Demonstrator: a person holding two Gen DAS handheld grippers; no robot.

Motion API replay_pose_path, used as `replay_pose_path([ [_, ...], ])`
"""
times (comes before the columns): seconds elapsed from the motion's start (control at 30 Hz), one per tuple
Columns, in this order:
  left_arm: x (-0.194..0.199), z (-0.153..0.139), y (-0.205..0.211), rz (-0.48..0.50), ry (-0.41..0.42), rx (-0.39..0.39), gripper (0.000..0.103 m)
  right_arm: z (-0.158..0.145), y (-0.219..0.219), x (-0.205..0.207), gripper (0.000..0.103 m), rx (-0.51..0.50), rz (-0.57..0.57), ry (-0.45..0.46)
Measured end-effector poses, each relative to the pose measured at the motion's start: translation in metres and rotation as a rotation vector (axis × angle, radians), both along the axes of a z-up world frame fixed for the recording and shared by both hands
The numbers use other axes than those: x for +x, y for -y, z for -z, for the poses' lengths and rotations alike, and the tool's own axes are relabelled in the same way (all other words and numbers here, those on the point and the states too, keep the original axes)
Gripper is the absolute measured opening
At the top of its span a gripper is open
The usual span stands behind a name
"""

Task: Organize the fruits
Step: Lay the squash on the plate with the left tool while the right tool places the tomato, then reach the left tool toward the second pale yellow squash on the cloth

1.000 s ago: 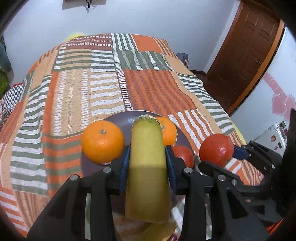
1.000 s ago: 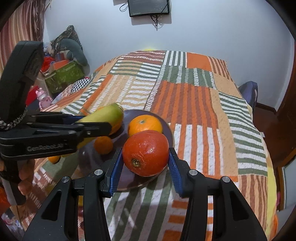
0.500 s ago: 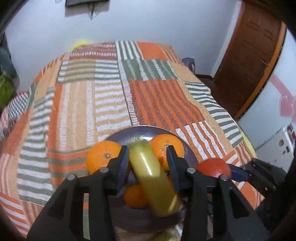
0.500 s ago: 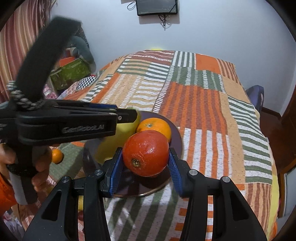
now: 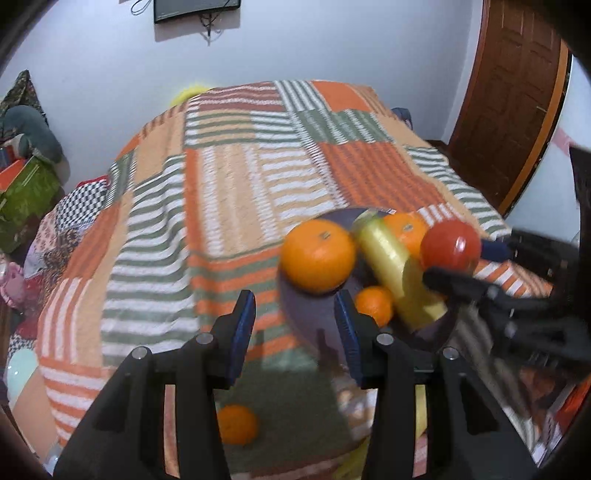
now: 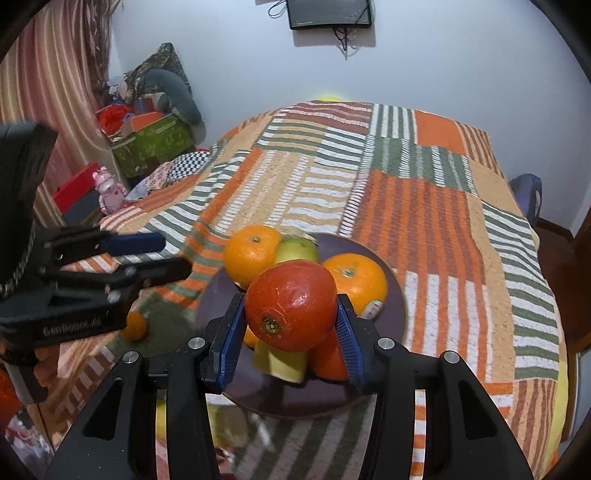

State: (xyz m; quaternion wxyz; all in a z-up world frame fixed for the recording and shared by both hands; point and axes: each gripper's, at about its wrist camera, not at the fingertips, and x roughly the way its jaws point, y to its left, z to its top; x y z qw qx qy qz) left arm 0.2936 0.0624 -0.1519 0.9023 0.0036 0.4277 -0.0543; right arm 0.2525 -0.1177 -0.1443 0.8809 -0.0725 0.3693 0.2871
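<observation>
A dark purple plate (image 6: 395,314) sits on the striped bedspread and holds two large oranges (image 6: 253,254) (image 6: 356,278), a small orange (image 5: 373,304) and a yellow-green banana piece (image 5: 399,273). My right gripper (image 6: 290,323) is shut on a red tomato (image 6: 291,304) and holds it just above the plate; the tomato also shows in the left wrist view (image 5: 450,247). My left gripper (image 5: 295,328) is open and empty, to the left of the plate. A small loose orange (image 5: 236,422) lies on the bedspread below it.
The patchwork bedspread (image 5: 240,192) covers the bed. A brown door (image 5: 517,92) stands at right. Boxes and toys (image 6: 151,144) pile up by the wall at left. A monitor (image 6: 328,13) hangs on the wall.
My left gripper let go of the banana piece onto the plate, opened, and swung left away from it. My right gripper still holds the tomato over the plate.
</observation>
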Motion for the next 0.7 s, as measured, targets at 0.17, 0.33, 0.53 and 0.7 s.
replay_pose_path([
  [0.17, -0.011, 0.013, -0.026, -0.034, -0.025, -0.004, 0.044, 0.004, -0.027, 0.0, 0.044, -0.025, -0.052, -0.007],
  [0.33, -0.015, 0.025, -0.044, -0.062, -0.045, -0.034, 0.044, 0.018, -0.055, -0.001, 0.044, -0.079, -0.112, -0.028],
  [0.53, -0.017, 0.033, -0.052, -0.064, -0.053, -0.053, 0.044, 0.036, -0.076, 0.006, 0.044, -0.121, -0.138, -0.073],
  [0.7, -0.017, 0.037, -0.056, -0.077, -0.058, -0.047, 0.044, 0.037, -0.082, 0.005, 0.046, -0.134, -0.134, -0.069],
])
